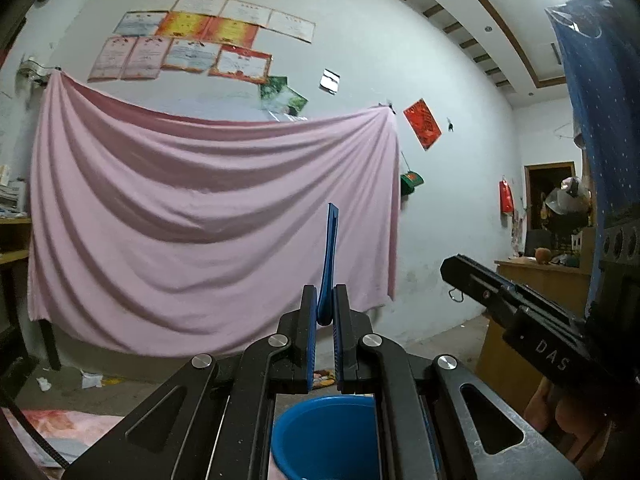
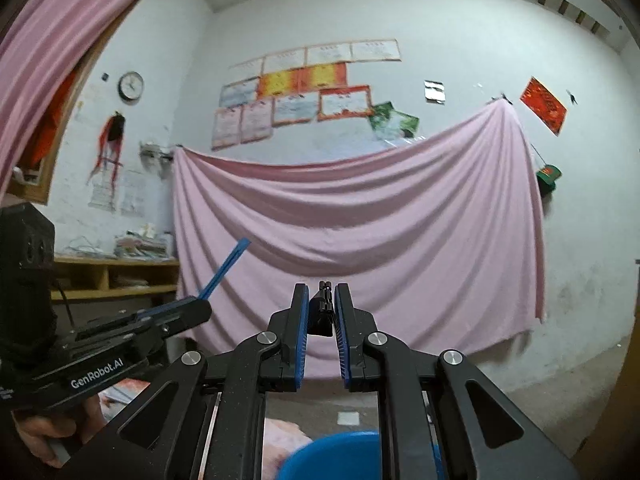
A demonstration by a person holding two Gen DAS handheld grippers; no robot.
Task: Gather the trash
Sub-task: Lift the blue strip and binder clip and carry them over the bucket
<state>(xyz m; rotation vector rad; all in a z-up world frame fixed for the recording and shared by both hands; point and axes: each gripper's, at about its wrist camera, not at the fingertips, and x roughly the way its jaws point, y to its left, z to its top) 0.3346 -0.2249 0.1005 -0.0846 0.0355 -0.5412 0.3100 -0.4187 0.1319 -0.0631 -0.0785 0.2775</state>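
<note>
We see in left wrist view only: scraps (image 1: pixel 91 380) on floor under pink sheet (image 1: pixel 208 216). Right wrist view only: clock (image 2: pixel 131 85). Left gripper (image 1: pixel 323 304) pinches blue strip (image 1: pixel 330 256), right gripper (image 2: pixel 322 304) pinches black clip (image 2: pixel 323 312); blue bucket (image 1: pixel 326 436) below both.

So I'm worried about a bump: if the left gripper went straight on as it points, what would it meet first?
Probably the pink sheet on the wall; the left gripper, shut on a blue strip, has open air ahead, though depth is unclear.
</note>
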